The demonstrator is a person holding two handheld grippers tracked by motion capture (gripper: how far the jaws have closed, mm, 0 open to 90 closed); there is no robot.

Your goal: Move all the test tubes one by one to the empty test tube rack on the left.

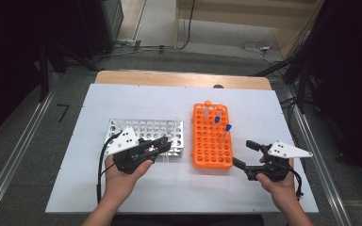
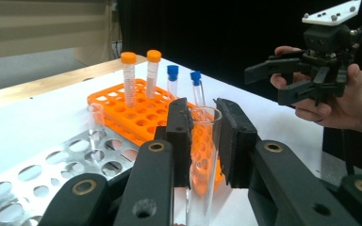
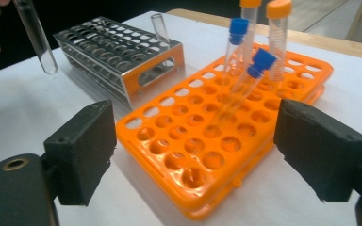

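My left gripper [image 2: 202,117] is shut on a clear glass test tube [image 2: 201,155], held upright by its upper part. In the high view this gripper [image 1: 166,145] hovers at the front right corner of the metal rack [image 1: 143,132]. The same tube [image 3: 35,35] hangs above the table at the top left of the right gripper view. My right gripper [image 1: 242,153] stands open just right of the orange rack [image 1: 212,141], nothing between its jaws. The orange rack [image 3: 202,155] holds two blue-capped tubes [image 3: 238,44] and two orange-capped tubes [image 3: 277,33].
One more clear tube [image 3: 159,28] stands in the metal rack [image 3: 113,52]. Both racks sit side by side on a white board [image 1: 122,188] over a wooden table. Cables lie on the floor beyond the table. Bare board lies in front of the racks.
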